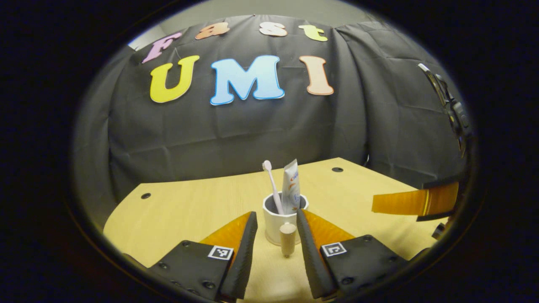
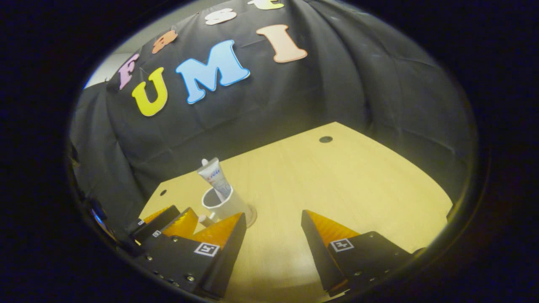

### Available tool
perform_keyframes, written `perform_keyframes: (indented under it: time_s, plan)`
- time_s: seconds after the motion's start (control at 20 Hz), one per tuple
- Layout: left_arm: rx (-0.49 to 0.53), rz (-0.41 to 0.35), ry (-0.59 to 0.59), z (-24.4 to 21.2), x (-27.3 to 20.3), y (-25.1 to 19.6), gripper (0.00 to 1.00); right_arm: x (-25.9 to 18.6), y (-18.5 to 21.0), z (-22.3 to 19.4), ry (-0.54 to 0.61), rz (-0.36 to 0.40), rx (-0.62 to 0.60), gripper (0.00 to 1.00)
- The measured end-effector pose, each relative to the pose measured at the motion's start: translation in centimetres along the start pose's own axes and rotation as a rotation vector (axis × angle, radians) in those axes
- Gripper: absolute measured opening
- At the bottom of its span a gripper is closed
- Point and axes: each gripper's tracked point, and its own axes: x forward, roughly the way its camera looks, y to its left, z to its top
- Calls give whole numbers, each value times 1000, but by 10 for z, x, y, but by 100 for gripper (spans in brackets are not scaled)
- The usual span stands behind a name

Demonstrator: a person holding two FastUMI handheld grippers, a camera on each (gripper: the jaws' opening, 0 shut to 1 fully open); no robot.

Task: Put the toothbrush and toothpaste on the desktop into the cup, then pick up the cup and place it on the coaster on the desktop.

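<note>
Standing on the coaster (image 2: 251, 215) already, the cup (image 1: 278, 223) holds both the toothbrush (image 1: 272, 185) and the toothpaste (image 1: 291, 185) upright, so I judge the last step of the task to be in hand: the set-down, with only the letting go and drawing back left. In the left gripper view my left gripper (image 1: 276, 219) has its fingers spread to either side of the cup, near its walls but, as far as I can tell, not pressing on them (a small gap shows on each side), and the cup's rounded handle (image 1: 288, 237) points back toward me between them. The next move, I think, calls for pulling the left gripper straight back without brushing that handle or tipping the cup. My right gripper (image 2: 273, 219) hangs with its fingers wide apart over bare bench (image 2: 337, 181), holding nothing. The right gripper view gives what the left one hides: the coaster's rim peeking out under the cup, and the cup seated near the bench's far left edge. The left gripper view alone gives me the toothbrush head clearly.
</note>
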Motion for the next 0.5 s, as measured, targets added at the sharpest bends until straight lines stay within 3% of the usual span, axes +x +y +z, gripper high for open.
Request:
perform_keyframes:
  time_s: [0.05,0.1,0.5]
  plan:
    - [-3,10,-4,14,-9,2,62,-5,5,13,-17,10,-10,80]
    - [-9,24,-8,28,-19,4,75,-10,10,25,-34,24,-18,80]
    - [-68,184,-117,158,-87,12,75,-57,43,111,-159,148,-152,80]
